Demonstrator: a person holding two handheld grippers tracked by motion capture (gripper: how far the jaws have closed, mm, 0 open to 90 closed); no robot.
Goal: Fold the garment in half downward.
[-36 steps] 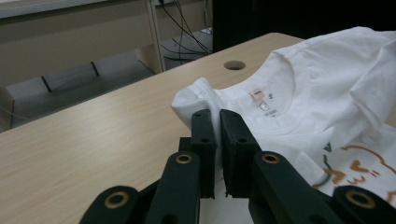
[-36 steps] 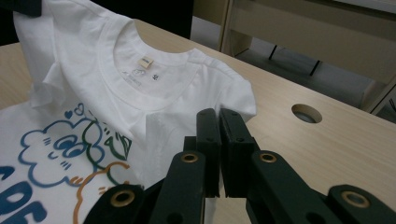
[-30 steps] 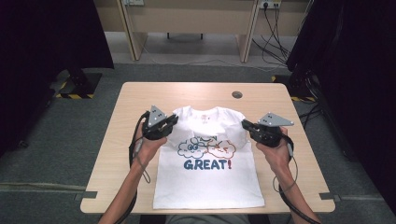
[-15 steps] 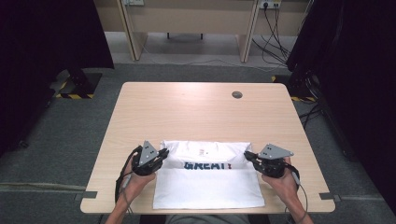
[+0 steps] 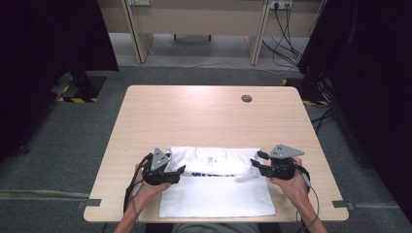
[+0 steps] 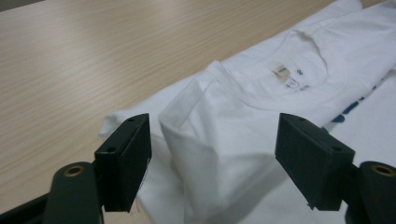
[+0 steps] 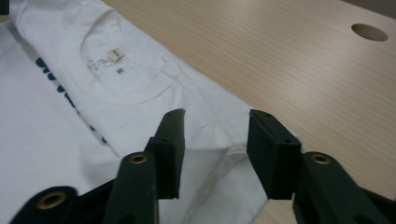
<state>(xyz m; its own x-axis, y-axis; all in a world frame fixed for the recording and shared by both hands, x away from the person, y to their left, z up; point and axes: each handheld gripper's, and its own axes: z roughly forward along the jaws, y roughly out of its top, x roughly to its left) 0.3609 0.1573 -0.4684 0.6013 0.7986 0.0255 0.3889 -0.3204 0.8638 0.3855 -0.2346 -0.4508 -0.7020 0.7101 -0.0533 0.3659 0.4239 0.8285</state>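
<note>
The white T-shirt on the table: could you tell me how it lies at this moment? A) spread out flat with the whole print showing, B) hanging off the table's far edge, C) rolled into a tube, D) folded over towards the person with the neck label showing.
D: the white T-shirt is doubled over, its neck label facing up.

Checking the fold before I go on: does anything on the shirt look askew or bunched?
Slightly: the shirt has a raised bunch of cloth between the left gripper pads. Both grippers' jaws have just opened.

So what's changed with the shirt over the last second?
Both grippers, left and right, carried the white T-shirt's top edge toward the person, folding it over the print. Their jaws have just opened, releasing the fabric. The table and the shirt's lower half stayed put.
</note>
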